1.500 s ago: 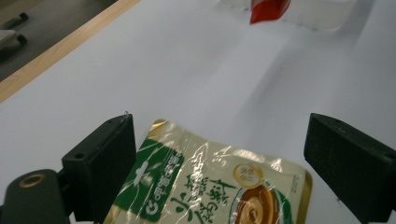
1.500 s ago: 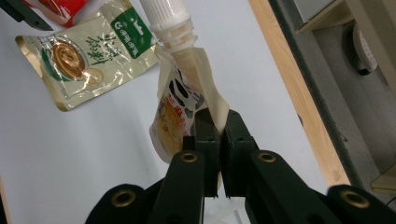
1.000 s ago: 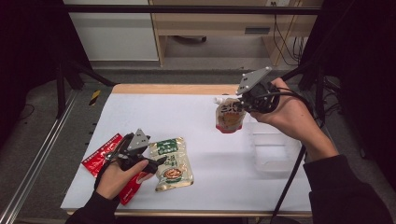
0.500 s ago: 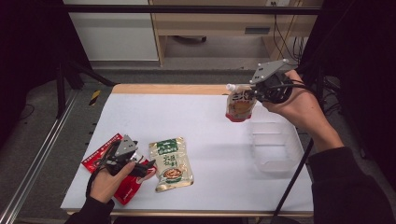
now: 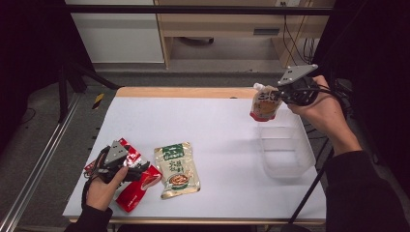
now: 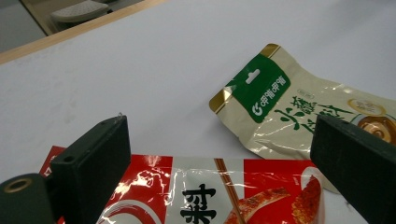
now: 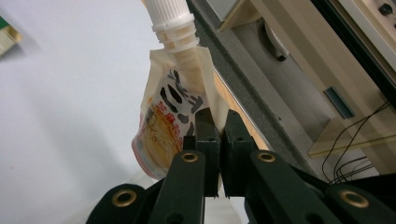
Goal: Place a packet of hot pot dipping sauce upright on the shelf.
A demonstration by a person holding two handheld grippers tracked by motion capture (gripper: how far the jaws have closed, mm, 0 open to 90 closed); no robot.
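Note:
My right gripper [image 5: 277, 96] hangs above the table's far right and is shut on the side edge of a spouted pouch [image 5: 263, 107]. That pouch is orange and cream with a white screw cap, and it dangles just beyond the far end of a clear plastic tub [image 5: 285, 151]. In the right gripper view the jaws [image 7: 219, 126] pinch the spouted pouch [image 7: 170, 123] at its seam. My left gripper [image 5: 138, 168] is low over a red packet [image 5: 138, 187] at the near left, and its jaws stand open. In the left gripper view the red packet [image 6: 219, 191] lies between and below the wide jaws [image 6: 224, 158]. A green and beige pouch [image 6: 289, 112] lies flat beside it.
The green and beige pouch [image 5: 176, 169] lies flat right of the red packet. The white tabletop [image 5: 208, 121] has a wooden far edge. A dark stand pole [image 5: 314, 186] leans by the table's right side, and a metal rail [image 5: 43, 159] runs along the left.
My right gripper has carried the spouted pouch to the right, to the tub's far end. My left gripper has slid left and a little lower over the red packet.

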